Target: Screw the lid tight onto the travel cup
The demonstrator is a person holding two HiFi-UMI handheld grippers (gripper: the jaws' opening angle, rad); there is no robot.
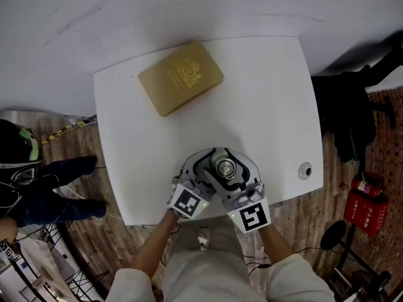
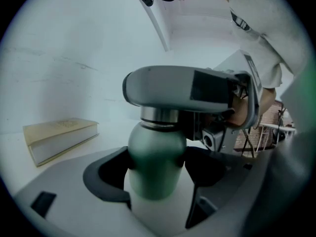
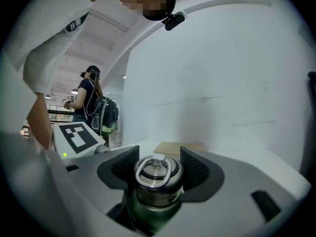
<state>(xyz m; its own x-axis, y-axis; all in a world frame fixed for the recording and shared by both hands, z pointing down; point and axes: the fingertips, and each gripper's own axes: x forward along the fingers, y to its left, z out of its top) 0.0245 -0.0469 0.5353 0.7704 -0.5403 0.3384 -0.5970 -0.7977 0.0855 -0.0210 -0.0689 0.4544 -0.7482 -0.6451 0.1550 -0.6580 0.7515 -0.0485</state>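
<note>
Left tool [image 2: 157, 179]: clamps green metal travel cup [image 2: 154, 149], steadying.
Right tool [image 3: 158, 168]: grips silver ring-topped lid [image 3: 154, 182]; should twist level.

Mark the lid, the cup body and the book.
lid [image 3: 155, 169]: right gripper view, top face inside the ring.
cup body [image 2: 155, 160]: left gripper view, middle of the green wall.
book [image 1: 181, 77]: head view, centre of the cover.

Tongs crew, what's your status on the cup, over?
Left tongs clamp travel cup. Right tongs grip lid, seated on top. Book well clear, over.
</note>
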